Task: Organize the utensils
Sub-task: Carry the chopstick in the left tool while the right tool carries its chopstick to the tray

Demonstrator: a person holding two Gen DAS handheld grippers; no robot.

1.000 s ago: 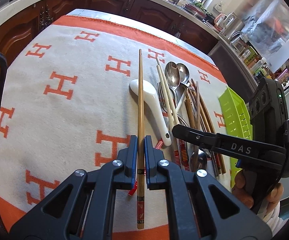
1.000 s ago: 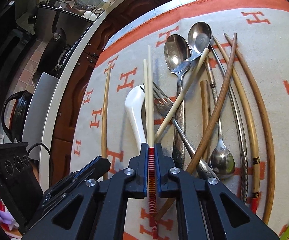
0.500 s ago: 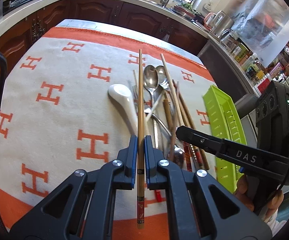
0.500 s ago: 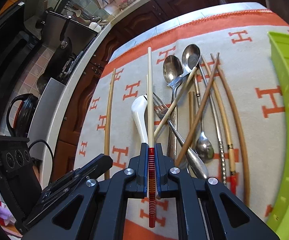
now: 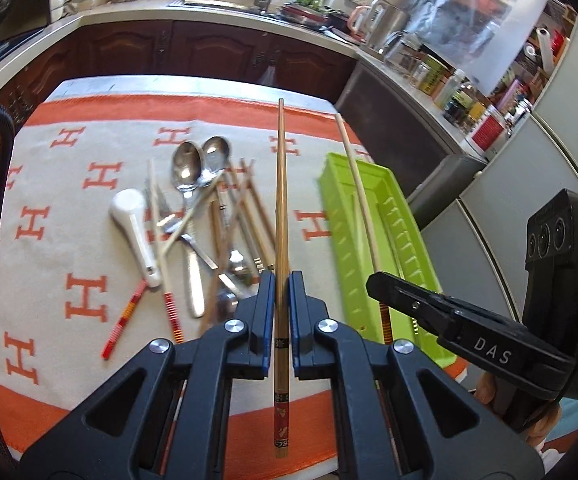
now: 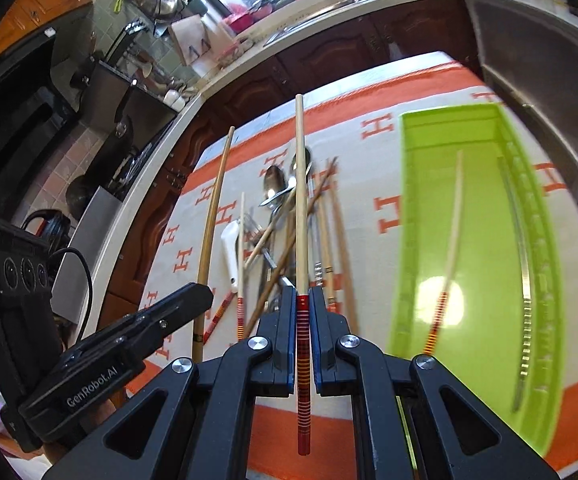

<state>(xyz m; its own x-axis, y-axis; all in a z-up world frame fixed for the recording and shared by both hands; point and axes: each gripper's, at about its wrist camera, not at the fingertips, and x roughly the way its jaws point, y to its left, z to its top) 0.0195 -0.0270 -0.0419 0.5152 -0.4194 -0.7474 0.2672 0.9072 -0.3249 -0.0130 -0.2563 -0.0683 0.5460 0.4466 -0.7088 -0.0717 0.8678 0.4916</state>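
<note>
My left gripper [image 5: 281,280] is shut on a brown bamboo chopstick [image 5: 281,200] with a red patterned end, held above the cloth. My right gripper [image 6: 301,294] is shut on a pale chopstick with a red striped end [image 6: 299,200]; it also shows in the left wrist view [image 5: 359,200] over the green tray [image 5: 401,236]. The green tray [image 6: 489,240] lies at the right and holds one pale striped chopstick [image 6: 451,248]. A pile of utensils [image 5: 209,224] lies on the cloth: metal spoons [image 5: 187,168], a white ceramic spoon [image 5: 135,232], a fork, several chopsticks.
The table carries a cream cloth with orange H marks [image 5: 89,292] and an orange border. Dark wood cabinets [image 5: 209,52] and a cluttered counter stand behind. A steel appliance [image 6: 537,60] stands past the tray.
Both grippers have lifted and moved right toward the green tray, each still holding its chopstick. The tray has come fully into the right wrist view.
</note>
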